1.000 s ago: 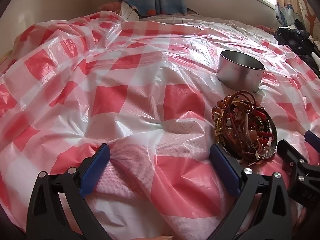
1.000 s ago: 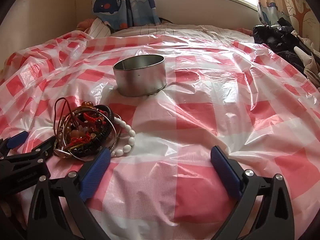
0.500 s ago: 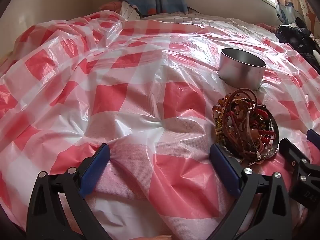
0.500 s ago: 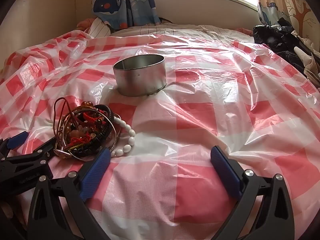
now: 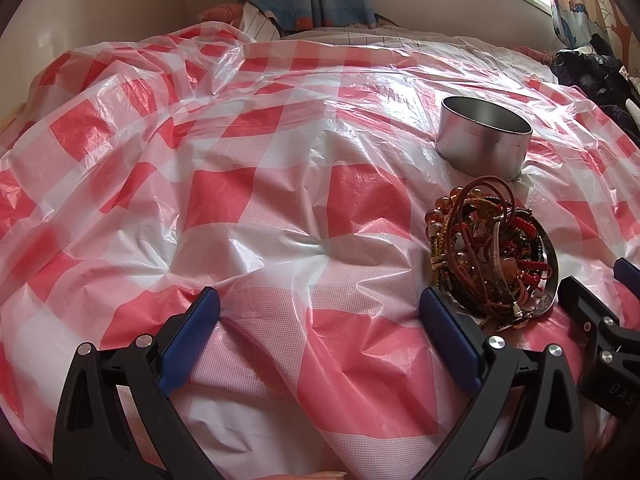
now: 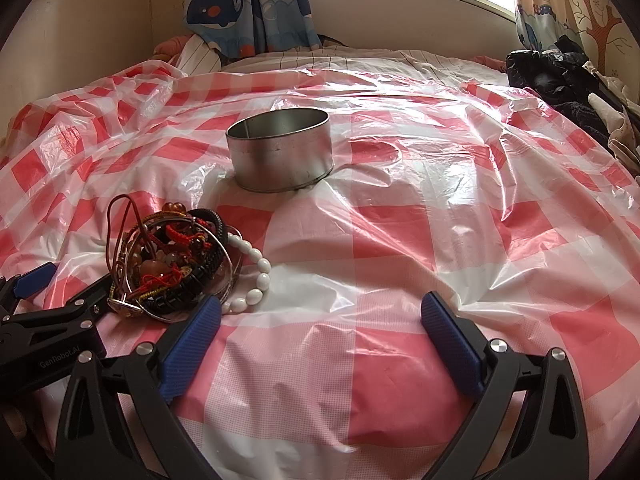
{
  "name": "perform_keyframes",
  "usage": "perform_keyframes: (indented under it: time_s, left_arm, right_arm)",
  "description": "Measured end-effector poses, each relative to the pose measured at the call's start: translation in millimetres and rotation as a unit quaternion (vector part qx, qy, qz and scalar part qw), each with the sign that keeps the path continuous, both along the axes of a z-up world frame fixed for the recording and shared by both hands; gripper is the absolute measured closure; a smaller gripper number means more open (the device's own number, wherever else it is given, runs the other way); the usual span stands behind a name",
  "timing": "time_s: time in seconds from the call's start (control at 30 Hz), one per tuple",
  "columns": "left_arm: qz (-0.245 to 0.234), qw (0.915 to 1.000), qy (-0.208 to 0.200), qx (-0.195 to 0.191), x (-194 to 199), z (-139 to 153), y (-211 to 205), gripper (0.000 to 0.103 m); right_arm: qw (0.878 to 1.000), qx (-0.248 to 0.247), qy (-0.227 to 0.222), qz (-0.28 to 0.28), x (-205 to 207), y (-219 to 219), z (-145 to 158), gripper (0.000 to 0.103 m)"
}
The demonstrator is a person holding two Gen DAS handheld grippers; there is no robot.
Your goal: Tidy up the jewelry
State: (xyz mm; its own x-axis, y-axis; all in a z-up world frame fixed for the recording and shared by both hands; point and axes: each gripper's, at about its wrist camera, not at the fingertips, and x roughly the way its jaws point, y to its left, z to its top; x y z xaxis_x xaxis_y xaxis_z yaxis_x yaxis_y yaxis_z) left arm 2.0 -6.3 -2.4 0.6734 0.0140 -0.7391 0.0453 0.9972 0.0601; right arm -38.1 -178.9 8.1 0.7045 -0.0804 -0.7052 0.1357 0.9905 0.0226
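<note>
A tangled pile of bracelets and cords [image 5: 490, 250] [image 6: 168, 264] lies on the red-and-white checked plastic sheet [image 5: 280, 208] [image 6: 420, 220], with a white bead bracelet [image 6: 254, 276] at its right side. An empty round metal tin [image 5: 482, 136] [image 6: 280, 148] stands just beyond the pile. My left gripper [image 5: 320, 328] is open and empty, with the pile just beyond its right finger. My right gripper [image 6: 320, 328] is open and empty, with the pile just beyond its left finger. Each gripper shows at the edge of the other's view.
The sheet covers a soft bed and is wrinkled. Dark clothes [image 6: 560, 80] lie at the far right edge. A whale-print curtain [image 6: 248, 4] and a wall with a window stand behind the bed.
The left wrist view has shifted slightly, so the pile and tin sit a little lower in it. The right gripper has not moved. Both stay open.
</note>
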Motion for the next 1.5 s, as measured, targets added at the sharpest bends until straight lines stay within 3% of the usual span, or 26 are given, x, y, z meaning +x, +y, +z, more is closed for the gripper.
perform_keyframes:
  time_s: [0.6,0.8,0.97,1.5]
  left_arm:
    - [-0.004,1.0000,-0.001,0.003,-3.8,4.4,2.2,0.007]
    - [0.004,0.9989,-0.024,0.040,-7.7,17.8,14.8,0.007]
    - [0.005,0.9997,0.000,0.022,-7.1,10.9,23.0,0.007]
    - [0.008,0.9999,0.001,0.009,-10.9,5.1,24.3,0.007]
  right_arm:
    - [1.000,0.000,0.000,0.000,0.0,-0.6,-0.4,0.007]
    - [1.000,0.001,0.001,0.000,-1.4,-0.6,-0.3,0.007]
    - [1.000,0.001,0.004,0.000,0.6,-0.9,-0.6,0.007]
    - [1.000,0.002,0.006,0.001,0.9,-0.4,-0.8,0.007]
